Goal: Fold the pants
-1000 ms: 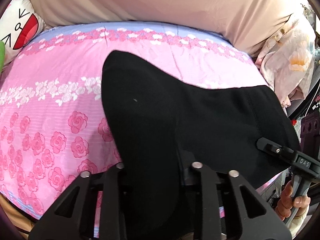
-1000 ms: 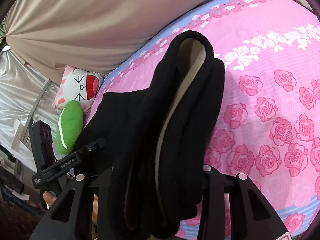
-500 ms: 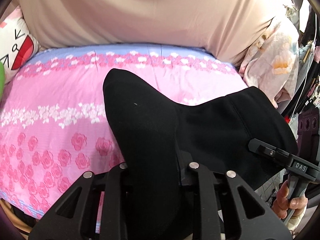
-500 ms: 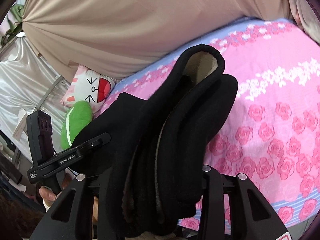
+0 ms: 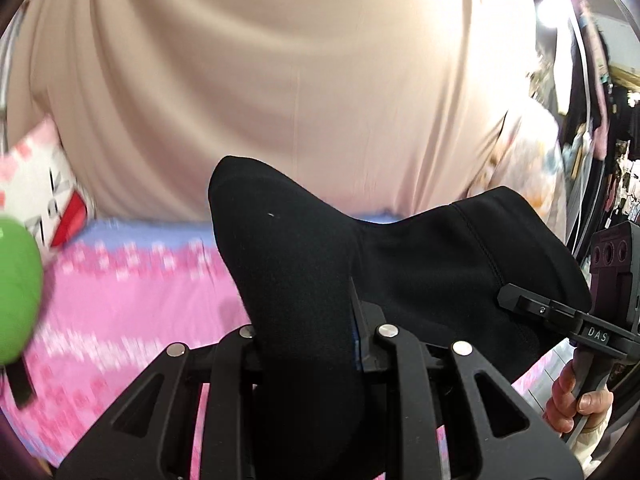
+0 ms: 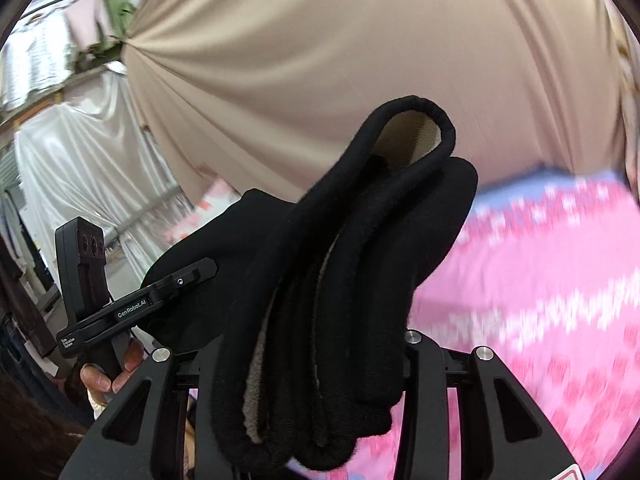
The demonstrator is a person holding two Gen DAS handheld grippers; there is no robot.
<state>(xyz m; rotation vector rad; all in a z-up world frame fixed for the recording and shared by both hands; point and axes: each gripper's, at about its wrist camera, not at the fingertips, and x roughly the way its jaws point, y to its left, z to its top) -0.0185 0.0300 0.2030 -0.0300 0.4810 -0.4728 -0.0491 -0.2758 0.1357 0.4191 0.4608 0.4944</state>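
The black pants (image 5: 420,272) hang stretched between both grippers, lifted above the pink rose-print bed (image 5: 132,304). My left gripper (image 5: 308,344) is shut on one bunched end of the black cloth, which fills the gap between its fingers. In the right wrist view my right gripper (image 6: 308,364) is shut on a thick bundle of the pants (image 6: 360,264), whose beige fleece lining shows at the top loop. Each view also shows the other gripper: the right one (image 5: 560,316) held by a hand (image 5: 576,400), the left one (image 6: 132,304) at lower left.
A beige curtain (image 5: 300,80) hangs behind the bed. A white cartoon pillow (image 5: 44,196) and a green plush (image 5: 16,284) lie at the bed's left end. Floral bedding (image 5: 536,168) and hanging clothes stand at the right. Silvery drapes (image 6: 72,152) fill the left of the right wrist view.
Both grippers have risen with the pants. The bed has sunk lower in both views and the curtain fills more of each. The grips look unchanged.
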